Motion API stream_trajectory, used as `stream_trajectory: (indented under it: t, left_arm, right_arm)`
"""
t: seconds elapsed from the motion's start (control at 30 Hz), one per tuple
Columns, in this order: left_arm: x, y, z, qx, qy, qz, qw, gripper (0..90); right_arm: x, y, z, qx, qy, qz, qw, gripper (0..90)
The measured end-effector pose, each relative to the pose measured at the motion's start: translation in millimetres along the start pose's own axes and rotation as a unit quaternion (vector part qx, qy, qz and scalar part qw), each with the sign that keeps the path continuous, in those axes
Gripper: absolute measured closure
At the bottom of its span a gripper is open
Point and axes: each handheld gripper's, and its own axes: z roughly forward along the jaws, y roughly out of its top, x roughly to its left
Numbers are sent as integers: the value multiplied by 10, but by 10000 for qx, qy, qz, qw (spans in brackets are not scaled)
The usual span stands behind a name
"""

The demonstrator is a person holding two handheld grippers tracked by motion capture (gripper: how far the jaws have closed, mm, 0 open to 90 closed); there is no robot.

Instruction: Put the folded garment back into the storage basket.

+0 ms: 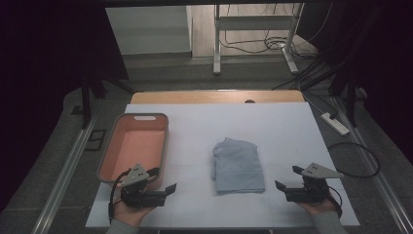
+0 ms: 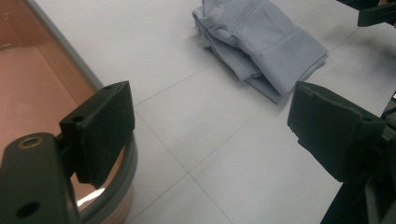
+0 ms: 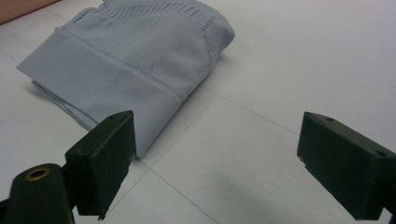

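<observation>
Pale-blue knit, the folded garment lies between both grippers, untouched. The left gripper and right gripper are spread and empty. The salmon bin beside the left jaws is partly cut off.

The table is covered in white, with faint grey seam lines crossing it, and a strip of light wood shows along its far edge. The folded garment is pale grey-blue knit, ribbed in fine lines along its band and collar. The bin is salmon pink inside with a grey rim. Both grippers, the left gripper and the right gripper, are black with grey plates on top.
</observation>
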Motion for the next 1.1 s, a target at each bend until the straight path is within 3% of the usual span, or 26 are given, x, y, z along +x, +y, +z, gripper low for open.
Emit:
stream_trajectory:
  t: [0.33,1.1]
  left_arm:
    - [-61,61,116,197,-36,60,9998,140]
    - [-70,197,322,260,-179,19,9995,131]
  right_arm:
    - [85,-3,-45,26,31,-40,10000,125]
    - [92,-20,-58,36,-51,-7,10000,126]
